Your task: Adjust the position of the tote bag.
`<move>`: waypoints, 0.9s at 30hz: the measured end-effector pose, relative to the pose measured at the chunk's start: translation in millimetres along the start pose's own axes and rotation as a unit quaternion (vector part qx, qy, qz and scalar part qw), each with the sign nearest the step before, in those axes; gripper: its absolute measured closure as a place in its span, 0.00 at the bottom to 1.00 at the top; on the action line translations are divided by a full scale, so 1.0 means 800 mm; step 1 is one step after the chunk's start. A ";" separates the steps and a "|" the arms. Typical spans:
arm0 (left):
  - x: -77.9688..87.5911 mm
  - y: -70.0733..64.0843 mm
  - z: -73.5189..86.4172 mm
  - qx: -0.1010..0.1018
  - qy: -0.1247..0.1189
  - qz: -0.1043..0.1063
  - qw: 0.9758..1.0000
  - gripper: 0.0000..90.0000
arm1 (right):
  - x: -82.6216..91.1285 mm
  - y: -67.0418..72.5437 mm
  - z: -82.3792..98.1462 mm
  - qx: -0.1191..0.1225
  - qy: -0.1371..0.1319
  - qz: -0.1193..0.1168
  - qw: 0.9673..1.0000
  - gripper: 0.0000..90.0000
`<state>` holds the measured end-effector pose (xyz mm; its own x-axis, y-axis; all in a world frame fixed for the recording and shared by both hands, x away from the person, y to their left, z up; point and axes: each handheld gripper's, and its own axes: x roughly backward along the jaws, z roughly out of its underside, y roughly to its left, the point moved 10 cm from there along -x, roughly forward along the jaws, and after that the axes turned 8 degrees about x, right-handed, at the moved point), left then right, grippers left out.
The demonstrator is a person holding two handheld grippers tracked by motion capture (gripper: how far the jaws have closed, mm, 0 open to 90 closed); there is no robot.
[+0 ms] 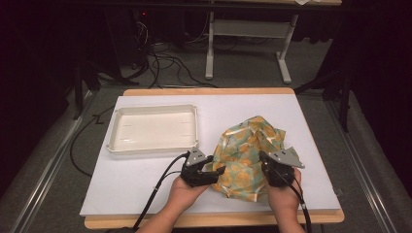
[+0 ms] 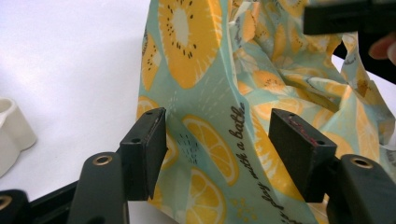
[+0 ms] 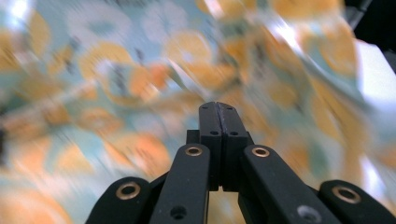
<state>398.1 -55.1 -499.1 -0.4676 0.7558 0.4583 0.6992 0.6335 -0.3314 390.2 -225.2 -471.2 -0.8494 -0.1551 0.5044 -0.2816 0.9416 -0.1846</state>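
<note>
One cloth [image 1: 250, 155] with citrus print, one white tray [image 1: 153, 129], one table [image 1: 145, 184], two grippers, left [image 1: 216, 172] and right [image 1: 265, 160], two hands [image 1: 187, 191]

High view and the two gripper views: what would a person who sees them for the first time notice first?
The crumpled citrus-print cloth on the near right part of the white table catches the eye first. The left gripper is open with a fold of the cloth between its jaws, and the right gripper is shut at the cloth's right edge. An empty cream tray lies to the left, farther back.
</note>
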 end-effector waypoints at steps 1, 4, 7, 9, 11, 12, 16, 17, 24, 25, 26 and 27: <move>0.000 0.001 0.000 -0.001 0.000 -0.001 1.000 0.44 | 0.002 -0.004 0.005 -0.003 0.003 0.003 1.000 1.00; 0.001 0.001 0.000 -0.007 -0.001 -0.002 1.000 0.58 | 0.004 -0.010 0.017 -0.016 0.006 0.002 1.000 1.00; 0.002 0.000 0.003 -0.028 0.004 -0.013 1.000 0.82 | -0.006 0.006 0.029 -0.043 0.019 -0.032 0.998 0.84; 0.001 0.001 0.007 -0.039 0.016 -0.023 0.999 0.94 | -0.015 0.020 0.033 -0.055 0.031 -0.048 0.997 0.69; 0.000 0.000 0.012 -0.043 0.028 -0.022 0.998 0.99 | -0.020 0.030 0.036 -0.067 0.029 -0.053 0.996 0.55; 0.000 0.000 0.014 -0.043 0.031 -0.021 0.998 0.99 | -0.019 0.033 0.037 -0.069 0.026 -0.052 0.996 0.49; -0.001 -0.001 0.019 -0.040 0.041 -0.015 0.998 0.99 | -0.025 0.038 0.038 -0.102 0.026 -0.069 0.992 0.40; 0.000 0.000 0.019 -0.035 0.041 -0.014 0.998 0.99 | -0.027 0.038 0.037 -0.109 0.027 -0.071 0.991 0.39; -0.006 -0.009 0.031 -0.036 0.064 0.005 0.997 0.99 | -0.034 0.052 0.018 -0.125 0.012 -0.099 0.987 0.37; -0.007 -0.011 0.033 -0.041 0.068 0.007 0.997 0.99 | -0.037 0.053 0.019 -0.124 0.018 -0.093 0.988 0.38; -0.008 -0.014 0.036 -0.044 0.072 0.008 0.996 1.00 | -0.040 0.052 0.020 -0.124 0.022 -0.085 0.988 0.38; -0.008 -0.015 0.038 -0.047 0.078 0.007 0.996 1.00 | -0.040 0.050 0.021 -0.125 0.020 -0.083 0.989 0.38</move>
<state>376.2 -62.9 -523.4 -0.3727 0.7258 0.5782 0.7566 0.5984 -0.2635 398.8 -187.3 -509.2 -0.7814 -0.3069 0.5434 -0.2929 0.9492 0.1149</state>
